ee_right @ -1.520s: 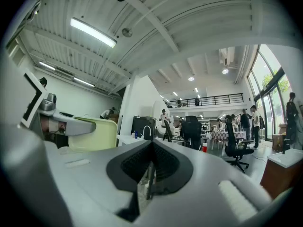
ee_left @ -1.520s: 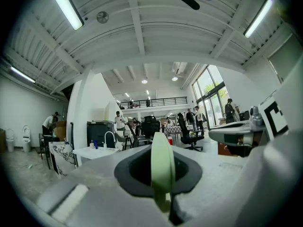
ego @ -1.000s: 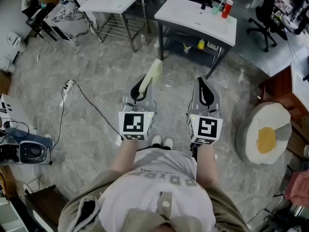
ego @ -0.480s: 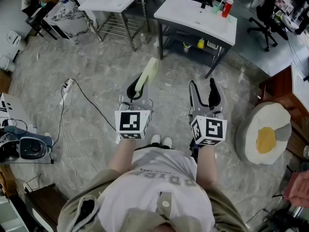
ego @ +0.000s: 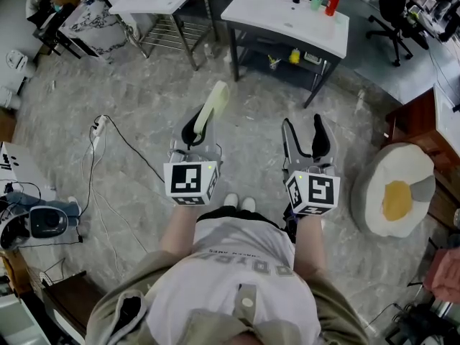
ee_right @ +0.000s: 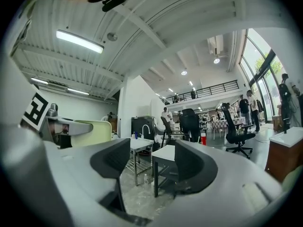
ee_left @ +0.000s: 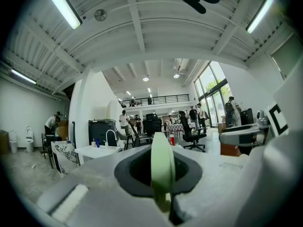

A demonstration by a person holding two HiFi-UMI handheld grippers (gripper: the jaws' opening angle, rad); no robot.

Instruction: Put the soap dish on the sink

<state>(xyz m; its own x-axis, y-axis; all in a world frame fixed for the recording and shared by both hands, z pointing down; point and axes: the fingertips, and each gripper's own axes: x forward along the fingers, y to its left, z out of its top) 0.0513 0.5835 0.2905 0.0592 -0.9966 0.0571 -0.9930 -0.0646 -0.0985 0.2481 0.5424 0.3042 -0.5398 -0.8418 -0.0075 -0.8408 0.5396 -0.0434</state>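
Left gripper (ego: 194, 129) fingers clamp one soap dish (ego: 215, 99) — right gripper (ego: 303, 131) fingers opening, empty.

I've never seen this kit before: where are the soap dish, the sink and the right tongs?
Soap dish (ego: 214, 103): head view, middle of its pale green body.
Sink (ego: 277, 16): head view, bare white top.
Right tongs (ego: 302, 124): head view, gap between its opening, empty jaws.

Left gripper (ego: 194, 129): level, pointing to 12 o'clock, fingers clamped on the soap dish (ego: 213, 104).
Right gripper (ego: 303, 136): level, pointing to 12 o'clock, fingers opening wide, nothing between them.
Forearms (ego: 178, 230): both stretched forward, side by side.
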